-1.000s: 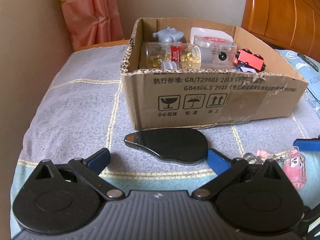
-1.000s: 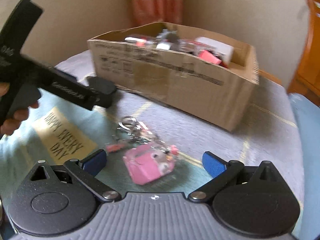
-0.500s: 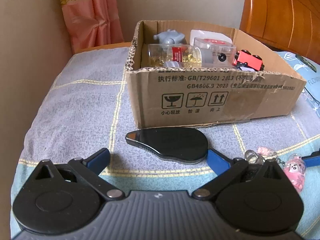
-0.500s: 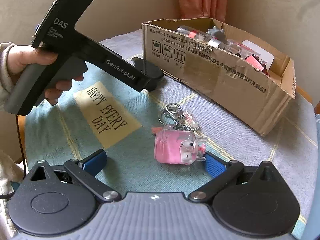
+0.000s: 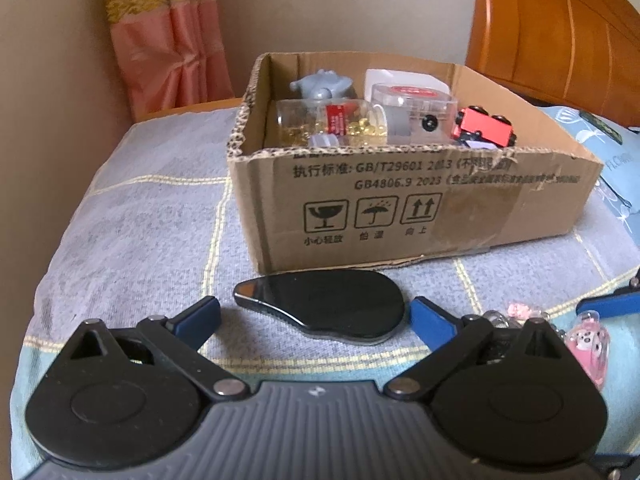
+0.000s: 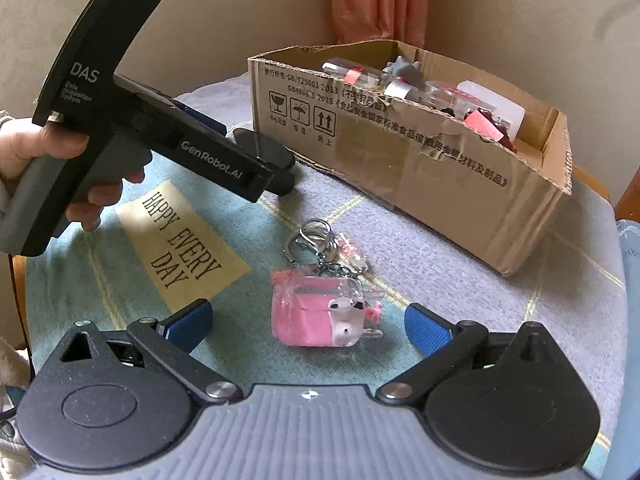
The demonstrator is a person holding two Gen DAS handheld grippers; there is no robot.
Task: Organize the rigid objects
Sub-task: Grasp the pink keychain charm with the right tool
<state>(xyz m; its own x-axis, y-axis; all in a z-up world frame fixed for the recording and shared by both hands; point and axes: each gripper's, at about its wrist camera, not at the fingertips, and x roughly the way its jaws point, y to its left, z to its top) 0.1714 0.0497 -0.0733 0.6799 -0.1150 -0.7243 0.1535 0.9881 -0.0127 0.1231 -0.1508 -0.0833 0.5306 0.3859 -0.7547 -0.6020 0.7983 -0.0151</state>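
Note:
A flat glossy black teardrop-shaped object lies on the bedspread in front of a cardboard box. My left gripper is open, its blue fingers on either side of the black object, not touching it. A pink keychain case with metal rings lies between the open blue fingers of my right gripper. It also shows in the left wrist view. The black object and box show in the right wrist view, partly behind the left gripper's body.
The box holds a jar of yellow capsules, a grey toy, a clear container with a red lid and a red toy vehicle. A wooden headboard stands back right, a pink curtain back left. A "HAPPY EVERY DAY" patch marks the spread.
My right gripper swung and moved in so the pink keychain now lies between its fingers. My left gripper edged forward around the black object.

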